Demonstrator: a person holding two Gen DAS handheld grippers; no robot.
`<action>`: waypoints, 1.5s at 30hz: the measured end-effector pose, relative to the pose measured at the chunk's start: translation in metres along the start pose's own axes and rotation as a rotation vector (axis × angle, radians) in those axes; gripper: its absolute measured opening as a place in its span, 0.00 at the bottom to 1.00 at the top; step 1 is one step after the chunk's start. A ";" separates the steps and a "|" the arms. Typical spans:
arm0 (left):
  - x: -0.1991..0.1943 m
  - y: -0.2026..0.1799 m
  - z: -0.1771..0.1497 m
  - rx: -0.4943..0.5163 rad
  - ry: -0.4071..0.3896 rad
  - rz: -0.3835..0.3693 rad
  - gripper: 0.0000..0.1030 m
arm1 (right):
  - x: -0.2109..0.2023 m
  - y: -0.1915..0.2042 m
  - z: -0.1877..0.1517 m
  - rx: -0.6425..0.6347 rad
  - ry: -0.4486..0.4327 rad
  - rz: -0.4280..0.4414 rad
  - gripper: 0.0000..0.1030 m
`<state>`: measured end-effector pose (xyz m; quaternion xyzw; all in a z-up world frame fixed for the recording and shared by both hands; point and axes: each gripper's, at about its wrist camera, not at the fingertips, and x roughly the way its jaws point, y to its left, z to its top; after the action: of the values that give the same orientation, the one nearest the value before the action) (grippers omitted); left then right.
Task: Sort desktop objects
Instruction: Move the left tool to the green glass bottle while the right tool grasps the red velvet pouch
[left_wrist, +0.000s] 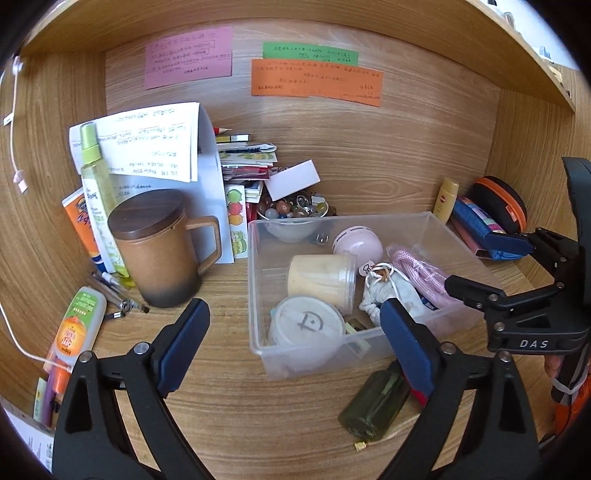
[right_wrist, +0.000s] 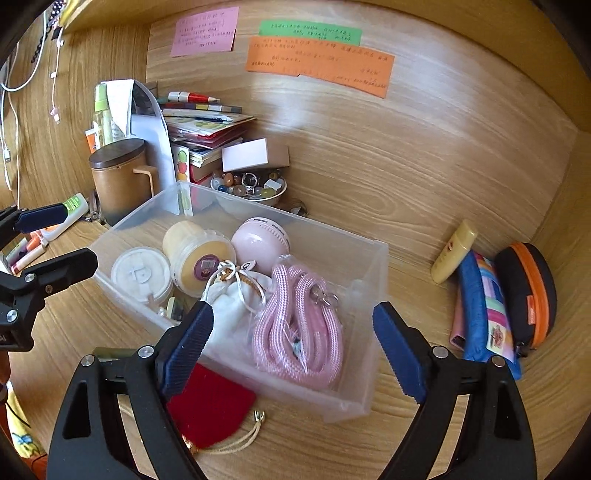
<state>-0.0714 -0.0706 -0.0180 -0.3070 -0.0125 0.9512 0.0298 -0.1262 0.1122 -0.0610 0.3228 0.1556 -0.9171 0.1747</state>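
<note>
A clear plastic bin (left_wrist: 258, 288) (right_wrist: 362, 398) stands on the wooden desk. It holds a pink rope (right_wrist: 295, 332), a white drawstring pouch (right_wrist: 229, 310), a pink round gadget (right_wrist: 258, 240) and two lidded jars (right_wrist: 140, 273). My left gripper (left_wrist: 295, 347) is open and empty in front of the bin. A dark green bottle (left_wrist: 373, 406) lies below its right finger. My right gripper (right_wrist: 291, 343) is open and empty over the bin's near side; it also shows in the left wrist view (left_wrist: 487, 266). A red velvet pouch (right_wrist: 210, 406) lies beside the bin.
A brown lidded mug (left_wrist: 159, 251), spray bottle (left_wrist: 94, 166), tubes and pens stand at the left. Papers, a card stack and a bowl of beads (left_wrist: 291, 210) sit behind the bin. A yellow tube (right_wrist: 454, 251), blue pencil case (right_wrist: 487, 317) and black-orange case (right_wrist: 528, 291) lie right.
</note>
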 end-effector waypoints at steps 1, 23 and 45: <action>-0.003 0.001 -0.001 -0.003 -0.003 -0.002 0.93 | -0.003 0.000 -0.001 0.001 -0.003 -0.003 0.84; -0.020 0.017 -0.050 -0.061 0.056 -0.032 0.95 | -0.025 0.027 -0.056 0.040 0.090 0.026 0.86; -0.016 0.024 -0.072 -0.076 0.097 -0.072 0.95 | 0.038 0.027 -0.072 0.147 0.261 0.234 0.85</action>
<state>-0.0172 -0.0954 -0.0682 -0.3530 -0.0582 0.9323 0.0530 -0.1040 0.1082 -0.1433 0.4666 0.0710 -0.8498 0.2345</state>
